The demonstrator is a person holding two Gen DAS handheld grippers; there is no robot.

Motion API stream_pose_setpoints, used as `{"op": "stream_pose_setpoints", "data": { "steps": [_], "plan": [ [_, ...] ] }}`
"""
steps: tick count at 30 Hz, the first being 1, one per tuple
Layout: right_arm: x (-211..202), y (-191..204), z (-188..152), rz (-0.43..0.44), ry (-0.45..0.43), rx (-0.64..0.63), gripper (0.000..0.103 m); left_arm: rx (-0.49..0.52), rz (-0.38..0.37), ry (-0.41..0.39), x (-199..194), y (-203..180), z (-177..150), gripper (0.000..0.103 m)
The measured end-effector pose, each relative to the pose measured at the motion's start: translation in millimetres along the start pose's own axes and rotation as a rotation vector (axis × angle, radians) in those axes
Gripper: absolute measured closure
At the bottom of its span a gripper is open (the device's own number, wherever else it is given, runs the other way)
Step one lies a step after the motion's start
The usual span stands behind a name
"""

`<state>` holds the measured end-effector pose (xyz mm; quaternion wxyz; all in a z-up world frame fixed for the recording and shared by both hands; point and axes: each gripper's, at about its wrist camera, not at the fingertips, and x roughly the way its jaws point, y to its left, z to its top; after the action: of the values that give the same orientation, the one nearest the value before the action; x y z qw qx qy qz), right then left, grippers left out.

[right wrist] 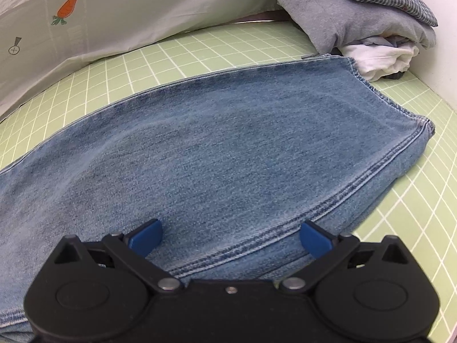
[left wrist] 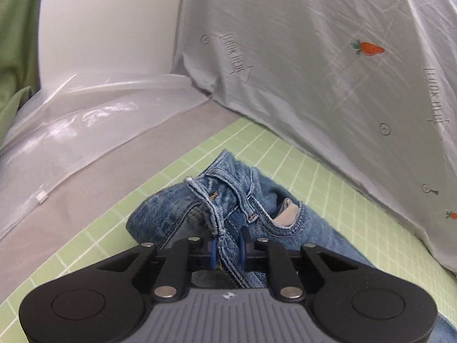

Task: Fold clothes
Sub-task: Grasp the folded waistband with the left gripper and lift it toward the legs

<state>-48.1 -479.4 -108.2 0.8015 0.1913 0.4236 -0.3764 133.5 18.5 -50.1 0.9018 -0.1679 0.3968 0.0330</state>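
Note:
A pair of light blue jeans lies on a green grid mat (left wrist: 314,177). In the left wrist view my left gripper (left wrist: 227,247) is shut on the jeans' waistband (left wrist: 217,200), which is bunched and lifted, with a belt loop and a pocket opening showing. In the right wrist view the jeans' leg (right wrist: 228,143) lies flat across the mat (right wrist: 142,63), its hem at the right. My right gripper (right wrist: 230,238) is open just above the denim, blue pads wide apart, holding nothing.
A white sheet with carrot prints (left wrist: 342,57) rises along the mat's far side and also shows in the right wrist view (right wrist: 114,8). A clear plastic bag (left wrist: 71,120) lies to the left. A pile of grey, checked and white clothes (right wrist: 365,25) sits at the back right.

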Motion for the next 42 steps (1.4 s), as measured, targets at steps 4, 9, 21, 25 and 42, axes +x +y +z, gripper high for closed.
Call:
{"op": "stream_pose_setpoints", "data": {
  "steps": [4, 9, 21, 25, 42],
  "plan": [
    [-4.5, 2.8, -7.6, 0.008, -0.013, -0.014, 0.000, -0.091, 0.024, 0.058, 10.0, 25.3, -14.2, 0.073],
    [-5.9, 3.2, -11.5, 0.013, -0.027, -0.013, 0.000, -0.095, 0.089, -0.015, -11.1, 28.5, -9.0, 0.025],
    [-4.6, 1.5, -13.1, 0.013, -0.041, -0.006, 0.000, -0.251, 0.048, 0.061, 18.6, 43.3, -12.4, 0.016],
    [-4.5, 1.3, -13.7, 0.013, -0.043, -0.004, 0.000, -0.287, 0.032, 0.081, 29.1, 43.7, -10.0, 0.016],
    [-6.3, 1.8, -16.7, 0.017, -0.063, -0.001, 0.000, -0.508, -0.223, 0.076, 21.1, 64.6, -1.2, 0.092]
  ]
}}
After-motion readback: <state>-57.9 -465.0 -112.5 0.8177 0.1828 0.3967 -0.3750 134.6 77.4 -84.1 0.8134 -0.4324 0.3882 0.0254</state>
